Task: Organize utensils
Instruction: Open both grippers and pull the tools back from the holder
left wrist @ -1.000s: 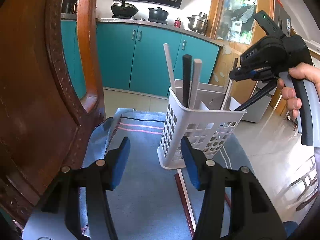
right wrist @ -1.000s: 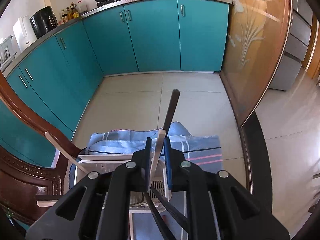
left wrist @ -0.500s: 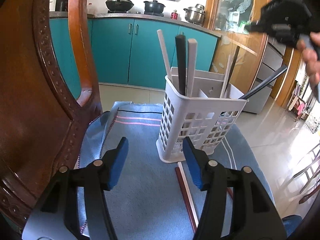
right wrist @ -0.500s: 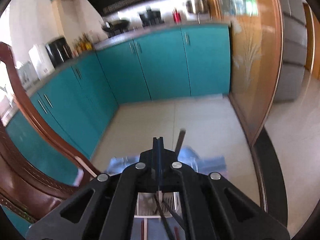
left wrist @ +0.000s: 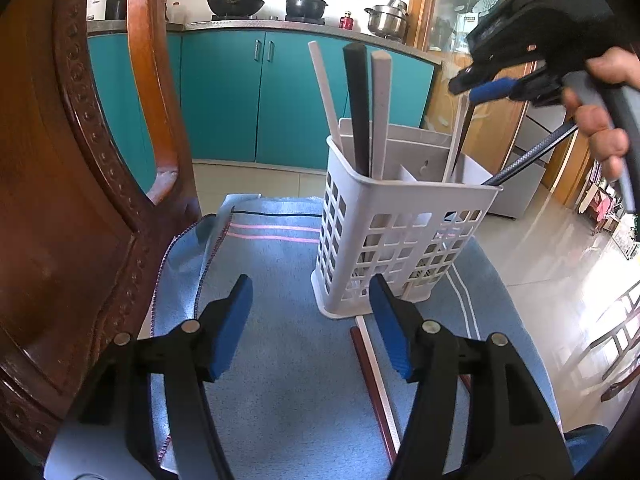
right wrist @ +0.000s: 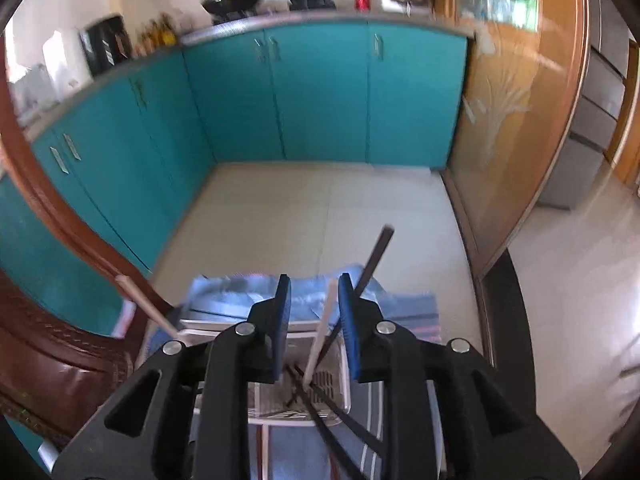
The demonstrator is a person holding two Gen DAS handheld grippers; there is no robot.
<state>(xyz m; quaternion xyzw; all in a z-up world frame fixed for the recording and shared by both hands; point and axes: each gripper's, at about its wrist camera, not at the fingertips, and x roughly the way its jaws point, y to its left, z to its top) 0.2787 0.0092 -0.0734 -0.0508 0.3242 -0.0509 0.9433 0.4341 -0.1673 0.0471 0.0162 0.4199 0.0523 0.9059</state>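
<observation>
White caddy (left wrist: 404, 236) stands beyond my left claw (left wrist: 310, 326), spread and empty; my right claw (right wrist: 314, 312), just opened, must lift straight clear of the released chopstick (right wrist: 320, 336).

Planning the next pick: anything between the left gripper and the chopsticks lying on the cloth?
Nothing visible. The left gripper is open above the blue cloth, and the chopsticks lie bare just inside its right-side finger. The white basket stands beyond their far ends, not across the approach.
</observation>
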